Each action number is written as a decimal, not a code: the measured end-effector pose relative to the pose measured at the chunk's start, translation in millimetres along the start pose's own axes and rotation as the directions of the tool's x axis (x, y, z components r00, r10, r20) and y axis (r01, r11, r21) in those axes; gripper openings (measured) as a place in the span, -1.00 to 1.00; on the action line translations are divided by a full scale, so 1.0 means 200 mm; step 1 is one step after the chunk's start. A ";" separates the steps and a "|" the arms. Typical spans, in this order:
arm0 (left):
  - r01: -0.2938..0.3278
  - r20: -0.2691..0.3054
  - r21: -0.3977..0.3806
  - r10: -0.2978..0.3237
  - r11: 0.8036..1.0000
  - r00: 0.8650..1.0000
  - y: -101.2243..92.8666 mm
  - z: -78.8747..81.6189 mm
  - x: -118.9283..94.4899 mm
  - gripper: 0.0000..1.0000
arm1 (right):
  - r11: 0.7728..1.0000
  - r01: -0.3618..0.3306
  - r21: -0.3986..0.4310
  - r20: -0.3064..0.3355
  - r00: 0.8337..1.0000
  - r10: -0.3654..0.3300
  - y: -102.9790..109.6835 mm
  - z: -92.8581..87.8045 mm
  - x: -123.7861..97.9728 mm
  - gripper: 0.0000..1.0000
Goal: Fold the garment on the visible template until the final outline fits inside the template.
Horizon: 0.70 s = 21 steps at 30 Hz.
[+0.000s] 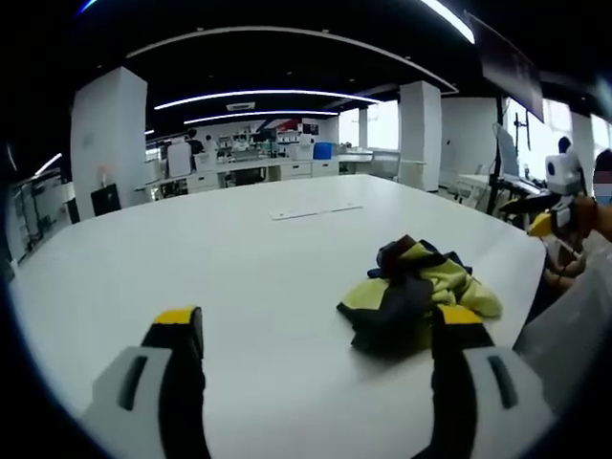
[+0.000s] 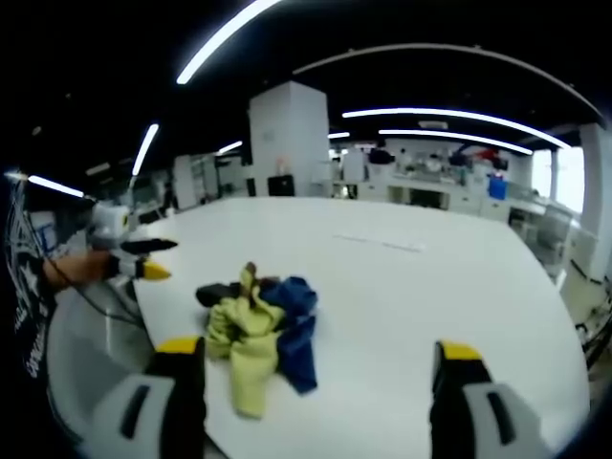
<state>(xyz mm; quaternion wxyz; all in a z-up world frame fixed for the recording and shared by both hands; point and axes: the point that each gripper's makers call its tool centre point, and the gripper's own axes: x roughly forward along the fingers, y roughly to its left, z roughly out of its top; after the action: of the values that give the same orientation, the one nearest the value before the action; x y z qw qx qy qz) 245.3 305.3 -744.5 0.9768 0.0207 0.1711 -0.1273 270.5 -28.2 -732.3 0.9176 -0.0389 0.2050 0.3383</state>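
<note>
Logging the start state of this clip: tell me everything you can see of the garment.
The garment lies in a crumpled heap, not spread or folded, on the white table, near its edge in the right gripper view. It looks like soft fabric in yellow-green and dark navy, with a brighter blue part showing in the right gripper view. Folds and a loose end stick up from the pile. Only the table touches it; both grippers, the left and the right, are open and clear of it.

The garment [image 1: 416, 296] lies bunched on the table [image 1: 239, 268] near its edge — a flat strip [image 1: 316, 210] well behind it.
</note>
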 end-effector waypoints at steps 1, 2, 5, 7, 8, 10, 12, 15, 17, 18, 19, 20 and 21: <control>0.003 0.000 -0.003 -0.003 1.000 1.000 0.00 0.00 0.00 0.93 | 1.000 -0.004 -0.007 -0.005 1.000 0.004 0.01 0.00 0.00 0.99; 0.005 0.000 -0.004 -0.005 1.000 1.000 0.00 0.00 0.00 0.93 | 1.000 -0.007 -0.014 -0.008 1.000 0.007 0.01 0.00 0.00 0.99; 0.009 0.013 -0.006 -0.009 1.000 1.000 -0.01 0.02 -0.01 0.93 | 0.999 -0.006 -0.033 -0.014 1.000 0.005 0.01 0.01 -0.01 0.99; 0.010 0.014 -0.022 -0.010 1.000 1.000 -0.01 0.01 -0.01 0.91 | 1.000 0.001 -0.027 -0.010 1.000 -0.002 0.00 0.03 -0.02 0.99; 0.013 0.008 -0.026 -0.012 1.000 1.000 -0.01 0.01 -0.01 0.91 | 1.000 0.004 -0.023 -0.009 1.000 -0.004 -0.01 0.03 -0.02 0.99; 0.003 -0.008 -0.023 -0.003 1.000 1.000 0.00 0.00 -0.04 0.89 | 1.000 0.003 -0.015 -0.006 1.000 -0.003 0.00 0.05 -0.02 0.99; -0.001 -0.013 -0.014 0.001 1.000 1.000 0.00 0.01 -0.06 0.87 | 1.000 -0.001 -0.018 -0.010 1.000 0.001 0.01 0.06 -0.02 0.99; 0.000 -0.025 -0.006 0.000 1.000 1.000 0.03 0.00 -0.10 0.86 | 1.000 -0.004 -0.024 -0.017 1.000 0.003 0.03 0.06 -0.03 0.99; 0.004 -0.031 -0.004 -0.004 1.000 1.000 0.03 0.01 -0.12 0.85 | 1.000 -0.004 -0.021 -0.016 1.000 0.004 0.03 0.06 -0.03 0.99; 0.007 -0.033 -0.002 -0.007 1.000 0.999 0.03 0.01 -0.13 0.84 | 1.000 -0.003 -0.017 -0.013 1.000 0.002 0.03 0.06 -0.03 0.99; 0.009 -0.033 -0.001 -0.010 1.000 0.999 0.04 0.01 -0.13 0.84 | 1.000 -0.003 -0.015 -0.013 1.000 0.003 0.04 0.06 -0.03 0.99; 0.012 -0.033 -0.002 -0.013 1.000 0.999 0.04 0.01 -0.14 0.83 | 1.000 -0.005 -0.013 -0.015 1.000 0.005 0.04 0.06 -0.03 0.99; 0.017 -0.033 -0.004 -0.017 1.000 0.999 0.04 0.01 -0.15 0.82 | 1.000 -0.005 -0.015 -0.015 1.000 0.005 0.05 0.06 -0.03 0.99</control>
<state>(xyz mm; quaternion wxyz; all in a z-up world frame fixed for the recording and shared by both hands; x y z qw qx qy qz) 221.7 319.9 -732.3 0.9727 0.0195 0.1876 -0.1351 264.6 -22.0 -717.7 0.9150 -0.0475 0.2093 0.3418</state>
